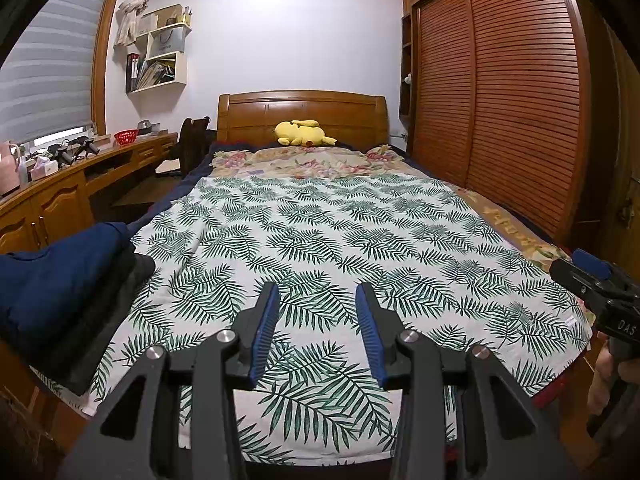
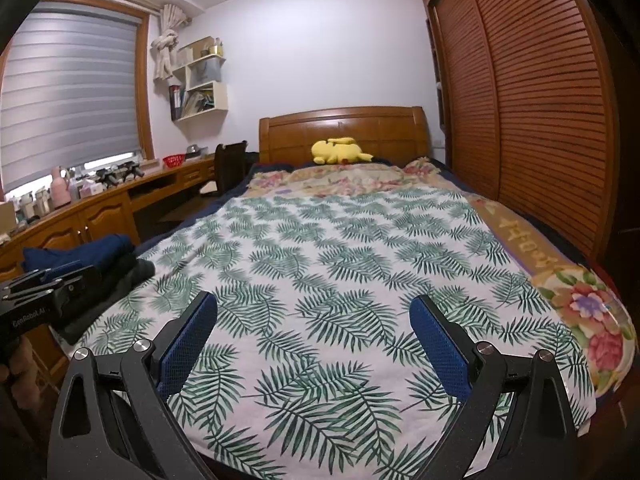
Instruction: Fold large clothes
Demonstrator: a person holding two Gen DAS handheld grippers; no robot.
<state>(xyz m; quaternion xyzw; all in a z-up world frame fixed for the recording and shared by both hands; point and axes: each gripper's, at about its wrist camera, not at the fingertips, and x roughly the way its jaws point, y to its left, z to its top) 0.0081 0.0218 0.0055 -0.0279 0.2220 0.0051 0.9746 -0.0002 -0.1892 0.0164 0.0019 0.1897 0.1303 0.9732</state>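
A stack of folded clothes, navy on top and dark grey below, lies at the bed's left edge; it also shows in the right wrist view. A white sheet with green leaf print lies spread flat over the bed. My left gripper is open and empty above the sheet's near end. My right gripper is open wide and empty above the same area. The right gripper shows at the right edge of the left wrist view, and the left gripper at the left edge of the right wrist view.
A yellow plush toy lies by the wooden headboard. A floral blanket covers the far bed. Slatted wardrobe doors run along the right. A wooden desk with clutter and a chair stand left.
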